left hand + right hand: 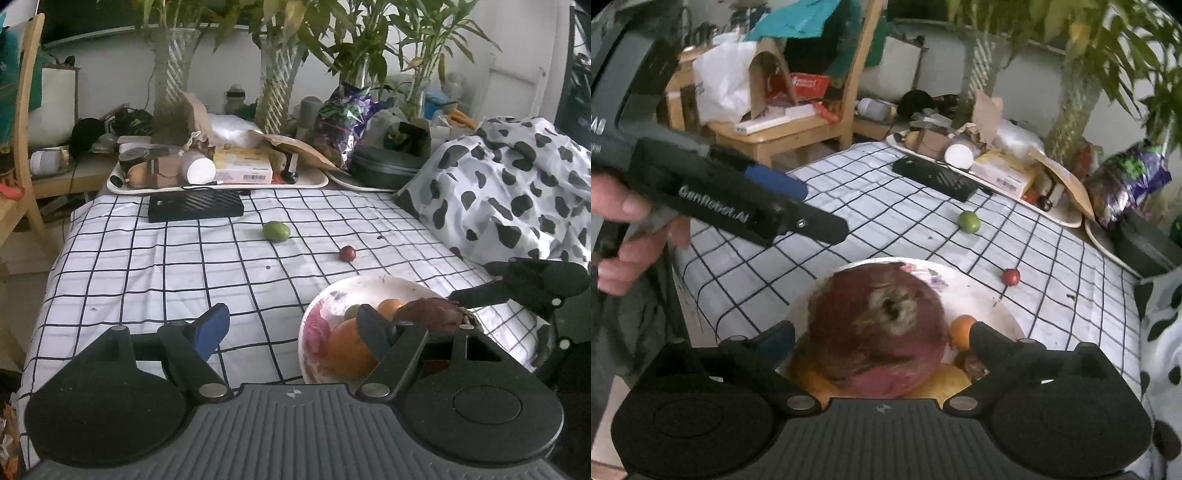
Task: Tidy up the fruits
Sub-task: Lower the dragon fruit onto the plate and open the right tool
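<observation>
A white flowered plate (325, 306) (982, 291) at the near edge of the checked cloth holds oranges (349, 350) and a big dark red fruit (875, 325) (432, 314) resting on top of them. My right gripper (881, 341) is open, its fingers on either side of the red fruit with small gaps. My left gripper (291, 328) (812, 206) is open and empty, hovering left of the plate in a person's hand (624, 221). On the cloth farther back lie a green fruit (276, 231) (969, 221) and a small red fruit (347, 253) (1011, 276).
A black flat box (195, 206) and a crowded white tray (221, 184) sit at the table's far end before glass vases of plants. A spotted cloth (509, 192) is heaped on the right. A wooden chair (798, 125) stands off the left side.
</observation>
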Demonstrator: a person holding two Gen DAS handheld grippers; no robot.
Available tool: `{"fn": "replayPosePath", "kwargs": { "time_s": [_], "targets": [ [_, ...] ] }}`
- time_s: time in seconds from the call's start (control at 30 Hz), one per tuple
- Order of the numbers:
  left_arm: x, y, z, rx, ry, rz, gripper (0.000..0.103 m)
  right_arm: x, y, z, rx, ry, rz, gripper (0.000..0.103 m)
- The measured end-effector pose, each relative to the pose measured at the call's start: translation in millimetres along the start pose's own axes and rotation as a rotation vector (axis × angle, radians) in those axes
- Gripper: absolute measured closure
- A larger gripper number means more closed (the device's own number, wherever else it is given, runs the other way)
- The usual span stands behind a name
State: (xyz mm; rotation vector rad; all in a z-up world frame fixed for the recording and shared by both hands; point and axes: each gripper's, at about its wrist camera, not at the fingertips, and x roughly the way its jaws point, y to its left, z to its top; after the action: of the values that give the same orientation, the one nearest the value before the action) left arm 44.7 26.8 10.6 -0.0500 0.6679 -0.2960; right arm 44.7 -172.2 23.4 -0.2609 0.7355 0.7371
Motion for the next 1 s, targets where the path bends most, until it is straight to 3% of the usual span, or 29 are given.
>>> {"fn": "replayPosePath", "kwargs": {
  "time_s": [0.3, 0.5, 1.0],
  "targets": [
    [1.8, -1.5, 2.4, -0.016, -0.011, 0.003, 0.028, -21.9, -34.2, -4.9, 0.194, -0.076, 0.082, 0.0],
    [4.6, -7.9, 2.9, 0.013, -0.007, 0.011, 0.028, -32.9, -53.2, -6.6, 0.3, -0.135, 0.074, 0.0],
    [7.3, -8.7, 1.8, 0.032, 0.0, 0.017, 0.028, -33.3, -59.6, -5.6, 0.326, -0.153, 0.032, 0.0]
  ]
}}
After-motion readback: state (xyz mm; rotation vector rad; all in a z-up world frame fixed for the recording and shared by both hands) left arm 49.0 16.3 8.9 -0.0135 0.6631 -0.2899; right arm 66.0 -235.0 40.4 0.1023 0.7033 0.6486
